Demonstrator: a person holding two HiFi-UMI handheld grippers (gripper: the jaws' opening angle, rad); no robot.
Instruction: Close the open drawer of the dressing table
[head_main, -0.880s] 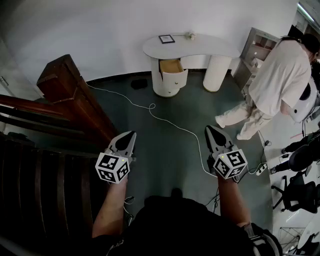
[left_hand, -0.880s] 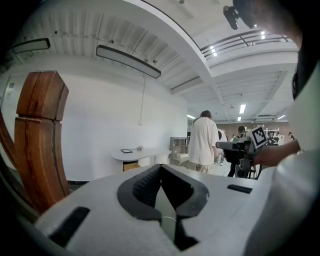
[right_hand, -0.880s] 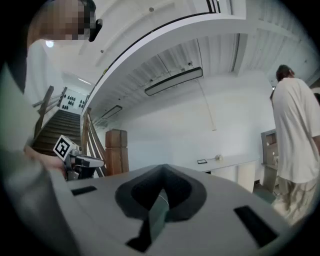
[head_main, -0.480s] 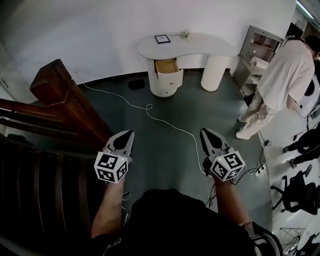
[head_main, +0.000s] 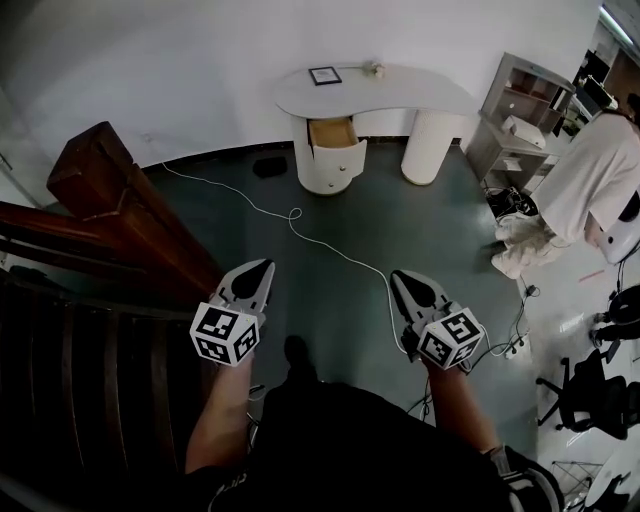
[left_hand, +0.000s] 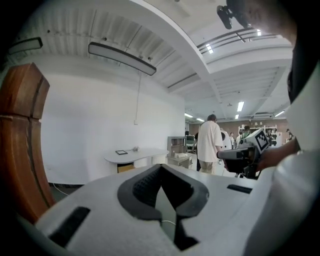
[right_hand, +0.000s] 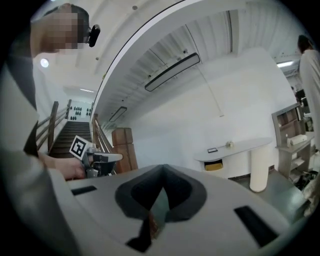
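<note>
The white dressing table (head_main: 383, 92) stands against the far wall, well ahead of me. Its drawer (head_main: 335, 137) is pulled out at the left pedestal and shows a tan inside. The left gripper (head_main: 264, 266) and the right gripper (head_main: 396, 276) hang side by side over the dark floor, far short of the table, both shut and empty. From the left gripper view the table (left_hand: 134, 156) and drawer (left_hand: 124, 168) are small beyond the closed left gripper (left_hand: 161, 168). The right gripper view shows the table (right_hand: 236, 148) and drawer (right_hand: 214, 166) past the closed right gripper (right_hand: 162, 168).
A wooden stair post (head_main: 115, 190) and dark stairs fill the left. A white cable (head_main: 340, 256) runs across the floor to a power strip (head_main: 500, 348). A person in white (head_main: 600, 180) stands at the right by a grey shelf unit (head_main: 520, 110). Office chairs (head_main: 590, 392) sit at lower right.
The person in white has walked off toward the right edge. My right gripper has drifted a little left and down. A foot has come forward between the grippers.
</note>
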